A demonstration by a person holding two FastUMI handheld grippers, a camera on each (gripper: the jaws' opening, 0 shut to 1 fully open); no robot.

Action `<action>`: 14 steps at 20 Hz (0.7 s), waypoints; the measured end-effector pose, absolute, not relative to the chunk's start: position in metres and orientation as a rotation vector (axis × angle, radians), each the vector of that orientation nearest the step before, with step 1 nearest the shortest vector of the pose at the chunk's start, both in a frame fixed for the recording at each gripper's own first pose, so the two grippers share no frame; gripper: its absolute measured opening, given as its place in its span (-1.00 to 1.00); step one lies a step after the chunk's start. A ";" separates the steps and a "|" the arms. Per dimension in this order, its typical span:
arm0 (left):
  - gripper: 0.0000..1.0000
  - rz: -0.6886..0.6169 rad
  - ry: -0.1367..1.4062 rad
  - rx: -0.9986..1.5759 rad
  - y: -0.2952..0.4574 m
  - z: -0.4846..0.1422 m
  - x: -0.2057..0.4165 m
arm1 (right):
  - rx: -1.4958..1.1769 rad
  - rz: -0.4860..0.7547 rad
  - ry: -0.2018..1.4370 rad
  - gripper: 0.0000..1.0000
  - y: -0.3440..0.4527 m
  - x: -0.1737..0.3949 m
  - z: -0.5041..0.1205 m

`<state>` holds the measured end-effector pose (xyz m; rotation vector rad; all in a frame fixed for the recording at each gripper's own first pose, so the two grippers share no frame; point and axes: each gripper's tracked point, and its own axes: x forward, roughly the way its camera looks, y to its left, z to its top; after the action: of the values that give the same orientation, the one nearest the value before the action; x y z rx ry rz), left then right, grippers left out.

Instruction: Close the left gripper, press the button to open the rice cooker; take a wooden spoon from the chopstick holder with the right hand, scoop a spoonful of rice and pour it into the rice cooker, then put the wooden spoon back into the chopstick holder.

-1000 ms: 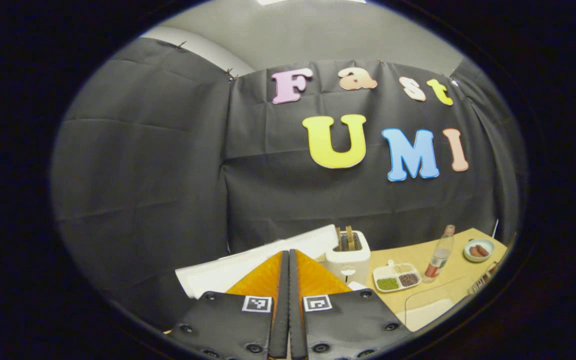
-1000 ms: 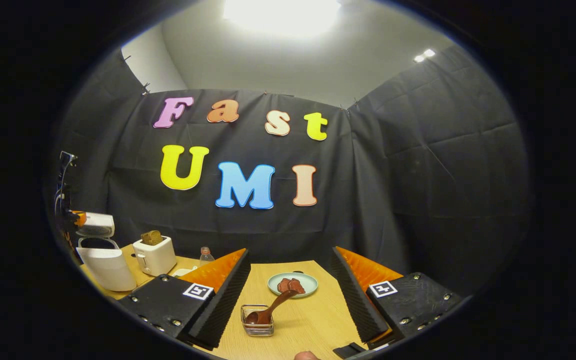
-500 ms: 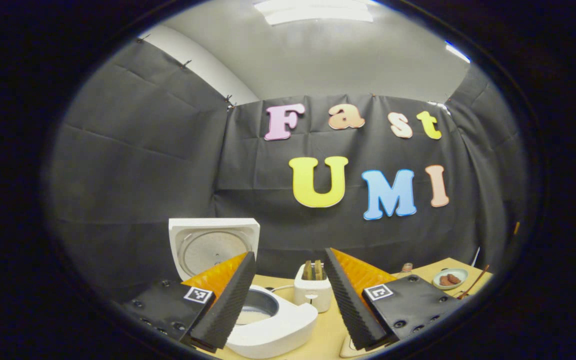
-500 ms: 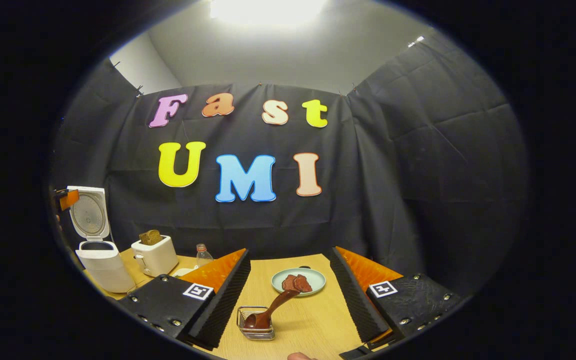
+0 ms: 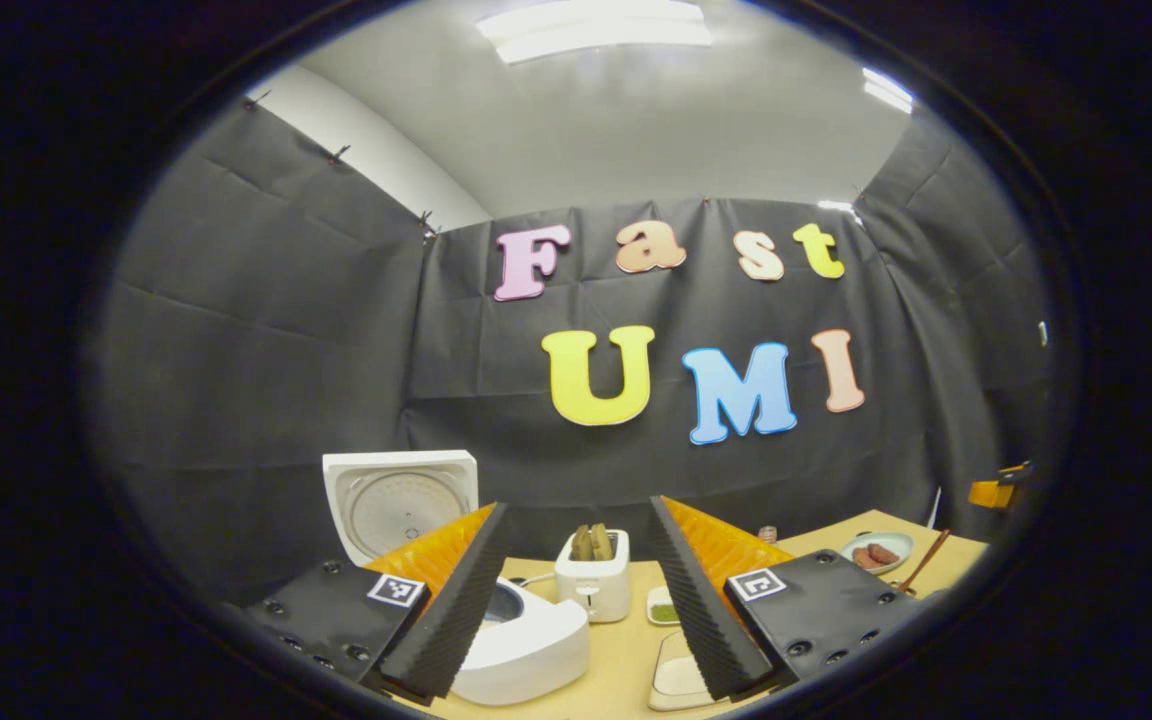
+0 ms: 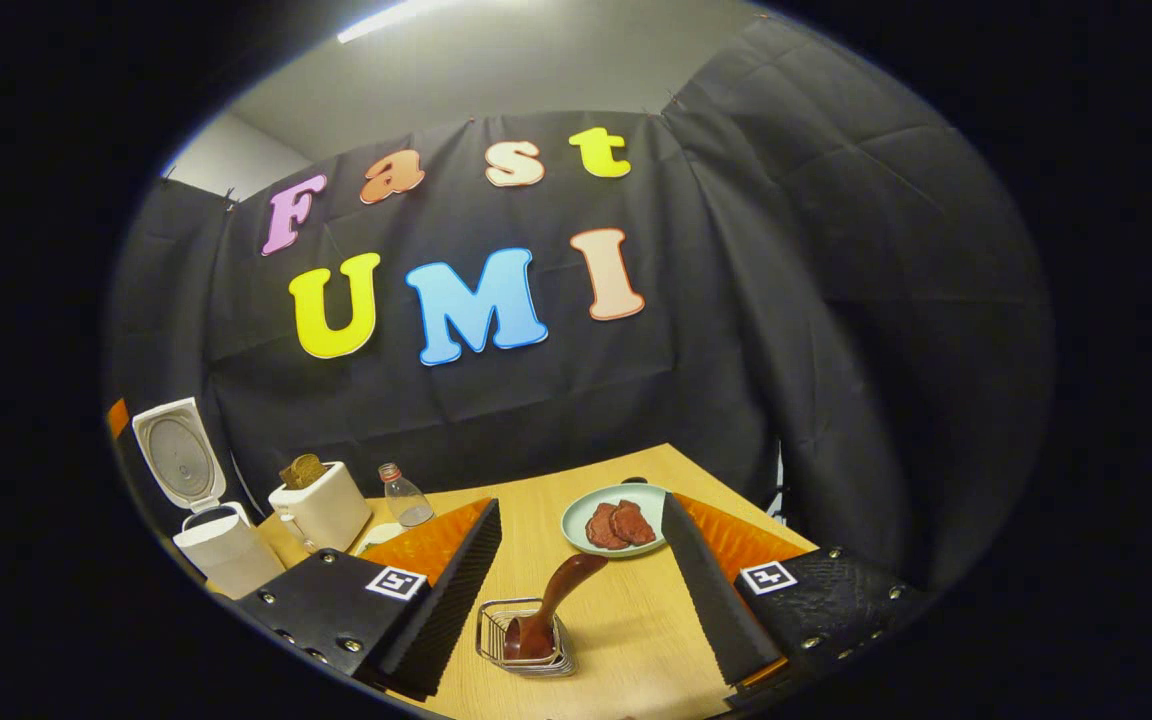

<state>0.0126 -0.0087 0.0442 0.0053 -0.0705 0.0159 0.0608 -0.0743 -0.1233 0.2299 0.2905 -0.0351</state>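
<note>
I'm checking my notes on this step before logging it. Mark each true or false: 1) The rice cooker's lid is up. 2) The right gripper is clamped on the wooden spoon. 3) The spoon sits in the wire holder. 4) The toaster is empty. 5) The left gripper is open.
1) True: the rice cooker has its lid raised.
2) False: the right gripper is open, with the wooden spoon standing free between its fingers.
3) True: the spoon rests in the wire chopstick holder.
4) False: the toaster has bread in its slots.
5) True: the left gripper is open and holds nothing.
</note>
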 end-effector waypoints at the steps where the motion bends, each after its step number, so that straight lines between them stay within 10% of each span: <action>1: 0.89 0.015 -0.068 0.009 -0.011 0.045 0.010 | 0.246 -0.027 0.318 0.96 -0.074 0.064 -0.132; 14: 0.89 0.117 -0.015 0.076 0.010 0.036 -0.024 | 0.430 0.068 0.631 0.84 -0.040 0.085 -0.226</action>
<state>-0.0235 0.0103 0.0357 0.0757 -0.0151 0.1168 0.0854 -0.0403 -0.2259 0.4296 0.6306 0.0685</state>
